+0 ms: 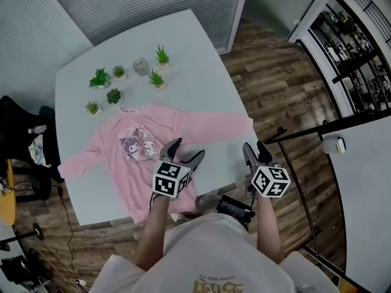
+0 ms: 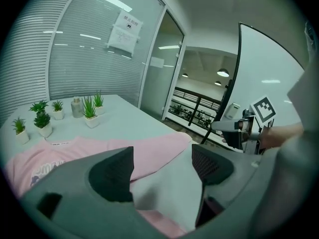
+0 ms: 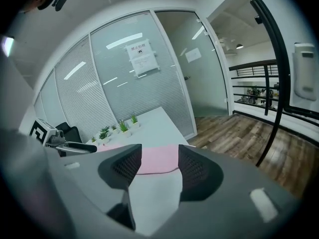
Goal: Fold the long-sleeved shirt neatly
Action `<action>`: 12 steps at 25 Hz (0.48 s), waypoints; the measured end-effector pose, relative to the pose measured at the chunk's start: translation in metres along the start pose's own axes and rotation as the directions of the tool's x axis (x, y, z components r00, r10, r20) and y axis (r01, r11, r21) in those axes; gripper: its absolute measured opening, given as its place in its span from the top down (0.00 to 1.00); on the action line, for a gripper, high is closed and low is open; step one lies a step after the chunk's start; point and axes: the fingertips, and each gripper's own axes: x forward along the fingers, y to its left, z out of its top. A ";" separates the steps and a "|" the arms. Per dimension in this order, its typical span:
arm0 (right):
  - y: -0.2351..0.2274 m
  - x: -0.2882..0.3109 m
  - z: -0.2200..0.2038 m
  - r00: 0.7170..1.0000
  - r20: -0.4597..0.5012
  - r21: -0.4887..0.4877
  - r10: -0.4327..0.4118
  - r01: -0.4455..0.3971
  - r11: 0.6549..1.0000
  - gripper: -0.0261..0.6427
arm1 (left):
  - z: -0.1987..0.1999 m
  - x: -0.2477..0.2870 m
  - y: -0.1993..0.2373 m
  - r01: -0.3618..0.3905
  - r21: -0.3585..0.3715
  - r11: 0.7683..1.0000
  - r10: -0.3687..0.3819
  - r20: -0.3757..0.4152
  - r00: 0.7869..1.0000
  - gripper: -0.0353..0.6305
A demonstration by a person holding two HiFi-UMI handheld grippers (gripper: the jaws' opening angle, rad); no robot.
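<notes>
Potted plants (image 1: 99, 78), six small ones, stood in a loose cluster on the far part of the white table (image 1: 201, 66), with a small grey jar (image 1: 141, 66) among them. The two nearest plants sat just beyond the collar and one shoulder of the pink long-sleeved shirt (image 1: 137, 163), close to the cloth but not on it. A dark chair (image 1: 24, 133) waited off the table's left side, and a black railing (image 1: 317, 127) ran past its right side over the wood floor.

The shirt lay flat and face up, cartoon print showing, both sleeves stretched out sideways and the hem reaching the near edge of the table.

The left gripper (image 1: 186, 150) hovered over the lower part of the shirt's body, toward the right-hand sleeve. Its jaws stood wide apart with nothing gripped; only pink cloth and bare table showed in the gap.

The right gripper (image 1: 254, 146) hung near the table's right edge, on the near side of the outstretched sleeve's cuff. Its jaws were likewise parted and empty, with the sleeve lying beyond them and white tabletop below.
</notes>
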 end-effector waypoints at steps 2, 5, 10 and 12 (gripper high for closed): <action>-0.009 0.009 -0.001 1.000 -0.018 0.000 0.002 -0.002 1.000 0.62 | -0.001 0.011 -0.002 0.000 -0.003 1.000 0.000 -0.019 1.000 0.40; -0.022 0.021 -0.005 0.999 -0.041 0.013 0.007 -0.006 1.000 0.62 | -0.001 0.027 -0.007 0.019 -0.009 1.000 -0.019 -0.025 1.000 0.38; -0.039 0.041 -0.015 0.997 -0.081 0.013 0.013 -0.012 1.000 0.62 | -0.009 0.052 -0.013 0.026 -0.031 0.999 -0.028 -0.055 0.998 0.38; -0.045 0.047 -0.020 0.995 -0.100 0.020 0.014 -0.012 1.000 0.62 | -0.014 0.058 -0.013 0.016 -0.037 0.999 -0.019 -0.077 0.997 0.38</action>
